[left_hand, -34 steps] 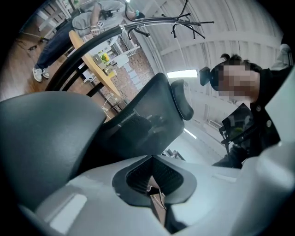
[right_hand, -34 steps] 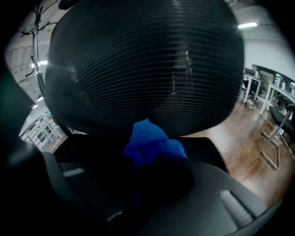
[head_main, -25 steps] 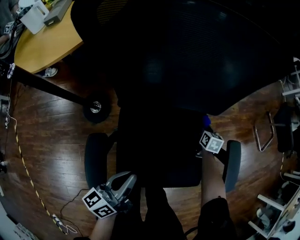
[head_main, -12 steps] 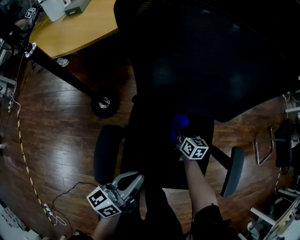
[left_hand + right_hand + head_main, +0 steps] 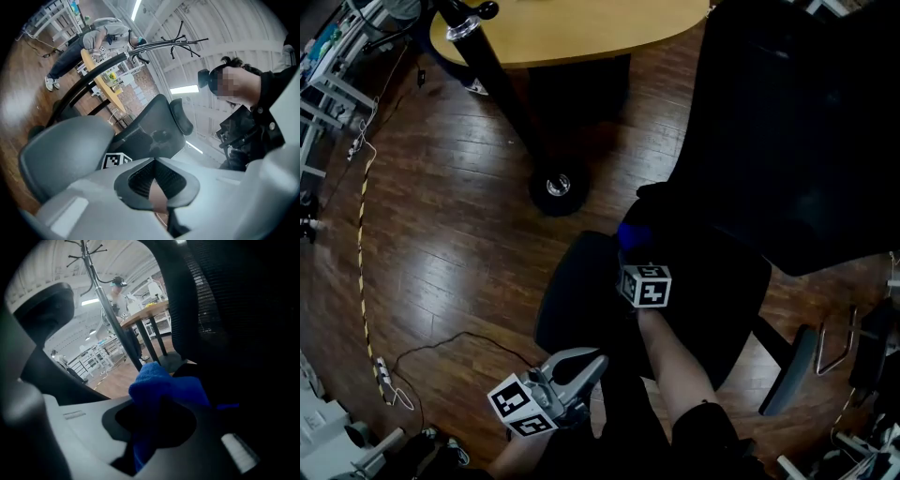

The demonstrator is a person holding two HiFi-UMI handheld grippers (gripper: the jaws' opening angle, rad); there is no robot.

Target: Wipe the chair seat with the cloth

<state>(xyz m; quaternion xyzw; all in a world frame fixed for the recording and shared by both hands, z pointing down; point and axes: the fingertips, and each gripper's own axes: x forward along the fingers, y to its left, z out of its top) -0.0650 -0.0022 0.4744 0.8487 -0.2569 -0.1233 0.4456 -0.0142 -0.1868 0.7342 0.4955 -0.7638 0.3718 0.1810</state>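
Note:
The black office chair seat (image 5: 712,281) lies under its tall backrest (image 5: 797,141) in the head view. My right gripper (image 5: 637,258) sits at the seat's left rear part, beside the left armrest (image 5: 567,295), shut on a blue cloth (image 5: 633,234) that presses on the seat. In the right gripper view the blue cloth (image 5: 161,385) bunches out between the jaws of my right gripper (image 5: 159,404), with the backrest (image 5: 234,324) close on the right. My left gripper (image 5: 592,361) hangs off the chair's front left, shut and holding nothing; my left gripper (image 5: 153,161) has its tips meeting.
A round wooden table (image 5: 572,28) stands behind, its black leg ending in a caster (image 5: 555,186) near the chair. A cable (image 5: 366,234) runs along the wooden floor at left. The right armrest (image 5: 787,370) and a metal frame (image 5: 834,347) are at right.
My right gripper has swept the cloth leftward across the seat, from the right side to the left rear. The view has swung left. The left gripper stays low and shut.

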